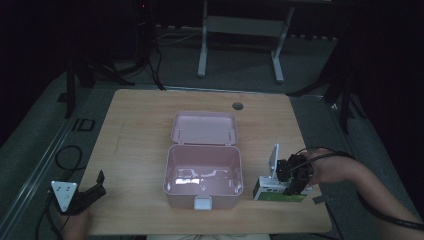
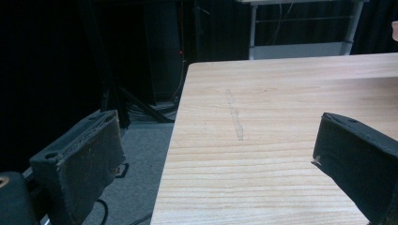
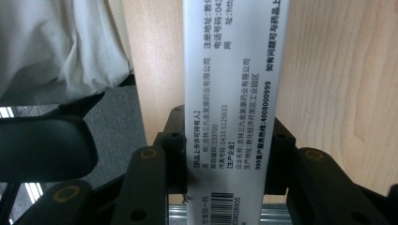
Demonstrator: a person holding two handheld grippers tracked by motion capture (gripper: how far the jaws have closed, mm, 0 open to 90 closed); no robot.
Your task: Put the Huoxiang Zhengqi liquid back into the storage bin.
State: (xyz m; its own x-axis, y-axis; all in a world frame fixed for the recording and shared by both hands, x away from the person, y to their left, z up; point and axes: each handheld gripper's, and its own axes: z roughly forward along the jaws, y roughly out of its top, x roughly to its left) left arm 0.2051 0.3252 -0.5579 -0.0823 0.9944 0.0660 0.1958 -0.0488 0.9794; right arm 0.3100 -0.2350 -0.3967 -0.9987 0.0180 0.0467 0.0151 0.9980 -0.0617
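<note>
Pink plastic storage box [image 1: 203,176] sits lid-open at the wooden table's [image 1: 145,125] centre, presumably to receive the white-and-green printed carton [image 1: 278,190] just right of it, clamped by the right gripper [image 1: 295,181], while the left gripper [image 1: 92,192] rests spread, empty.

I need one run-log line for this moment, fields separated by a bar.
left claw: open, idle at table corner | right claw: shut on medicine carton | pink box: lid open, empty

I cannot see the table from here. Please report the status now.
Right gripper shut on white-green carton, beside open pink box. Left gripper open, idle at table's near-left corner. Box interior looks empty; nothing blocking.
</note>
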